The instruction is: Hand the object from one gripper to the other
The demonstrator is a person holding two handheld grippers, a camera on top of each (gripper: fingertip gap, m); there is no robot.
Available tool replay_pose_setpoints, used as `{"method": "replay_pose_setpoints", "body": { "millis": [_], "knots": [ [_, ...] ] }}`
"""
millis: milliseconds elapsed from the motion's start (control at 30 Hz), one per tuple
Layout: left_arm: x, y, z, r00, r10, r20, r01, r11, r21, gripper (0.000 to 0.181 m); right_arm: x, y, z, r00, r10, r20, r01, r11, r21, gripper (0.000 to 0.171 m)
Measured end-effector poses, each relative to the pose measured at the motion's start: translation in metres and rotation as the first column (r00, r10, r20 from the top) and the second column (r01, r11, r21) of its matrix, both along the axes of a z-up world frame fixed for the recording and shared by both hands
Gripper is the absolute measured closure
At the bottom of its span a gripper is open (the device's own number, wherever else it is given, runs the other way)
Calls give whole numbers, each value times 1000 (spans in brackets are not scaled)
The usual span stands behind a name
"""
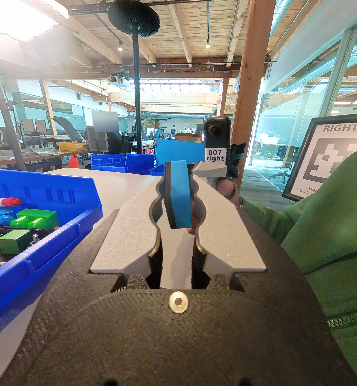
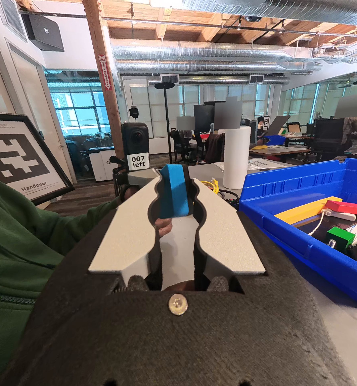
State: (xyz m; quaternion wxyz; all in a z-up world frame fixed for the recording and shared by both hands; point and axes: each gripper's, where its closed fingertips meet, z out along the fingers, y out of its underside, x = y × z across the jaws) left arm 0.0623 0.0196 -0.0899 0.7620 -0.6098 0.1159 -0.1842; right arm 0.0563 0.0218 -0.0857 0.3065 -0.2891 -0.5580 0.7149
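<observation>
In the left wrist view, the left gripper [image 1: 177,188] has its grey fingers [image 1: 135,225] drawn in around a blue block [image 1: 179,196] with a black layer on its left face. The block stands nearly upright at the fingertips; whether they press it I cannot tell. The right gripper [image 1: 210,170] faces it just behind. A blue bin [image 1: 48,225] sits left.

In the right wrist view, the right gripper [image 2: 174,188] frames the same block [image 2: 174,194], touching its right side; a firm hold is unclear. The left gripper [image 2: 140,176] is behind. The bin [image 2: 277,221] lies right.
</observation>
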Motion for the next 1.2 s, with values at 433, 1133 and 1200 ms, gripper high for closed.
{"method": "replay_pose_setpoints", "body": {
  "millis": [433, 1133, 1200],
  "knots": [
    [-1, -1, 3, 998, -22, 56, 22, 1000, 6, 157, -2, 2, -1, 1000, -25, -5, 25, 999, 26, 149],
    [-4, -7, 13, 993, -54, 108, 48, 997, 55, 160, -2, -6, -10, 999, 13, 34, -14, 999, 50, 145],
    [-6, -5, 12, 991, -48, 126, 42, 998, 48, 156, -2, -4, -8, 1000, -1, 22, 0, 999, 50, 145]
  ]
}}
